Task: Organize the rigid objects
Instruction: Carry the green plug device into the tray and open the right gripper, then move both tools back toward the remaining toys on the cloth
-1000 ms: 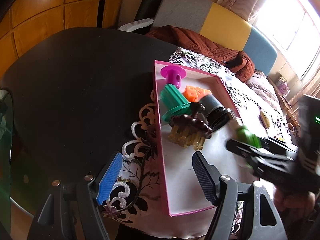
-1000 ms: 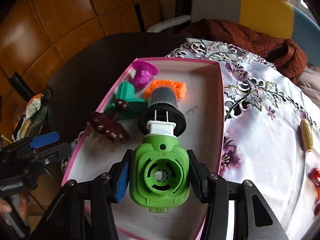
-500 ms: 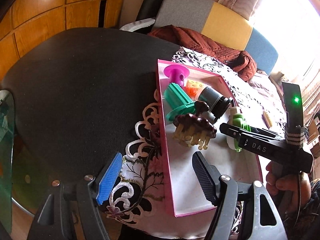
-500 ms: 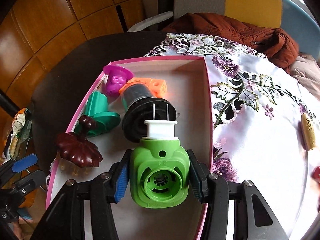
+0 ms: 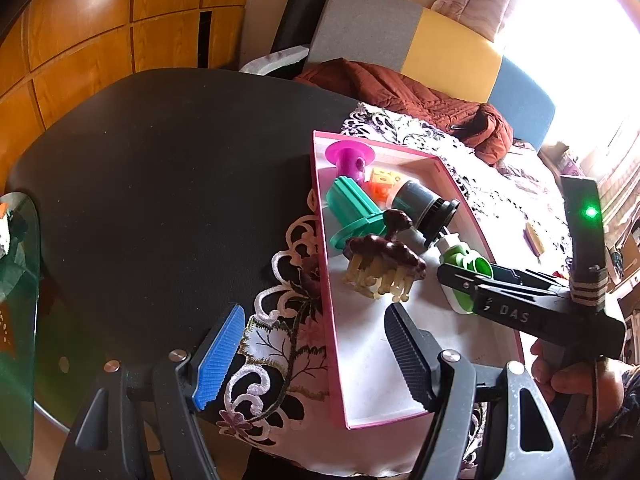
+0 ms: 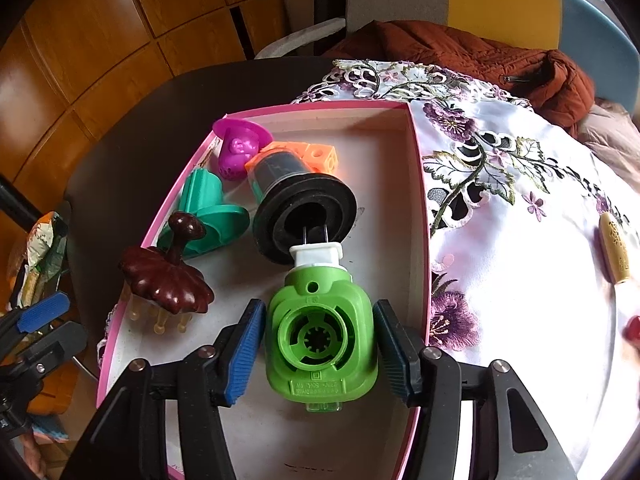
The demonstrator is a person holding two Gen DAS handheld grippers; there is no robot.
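A pink-rimmed tray (image 6: 418,184) (image 5: 320,240) holds a magenta cup (image 6: 238,148), an orange block (image 6: 316,154), a teal ribbed piece (image 6: 208,208), a black cylinder (image 6: 296,200) and a dark brown massager (image 6: 166,276) (image 5: 380,256). A green plug device (image 6: 322,332) (image 5: 466,270) lies on the tray floor between the right gripper's (image 6: 320,348) fingers; small gaps show on both sides, so the jaws stand open around it. My left gripper (image 5: 316,360) is open and empty, straddling the tray's near left wall.
The tray sits on a floral embroidered cloth (image 6: 500,184) over a black round table (image 5: 160,180). A beige oblong object (image 6: 614,248) and red bits (image 6: 632,328) lie on the cloth at right. A rust jacket (image 6: 500,60) lies behind.
My right gripper lowered the green plug device onto the tray floor by the black cylinder and its fingers spread away from it. The left gripper barely moved.
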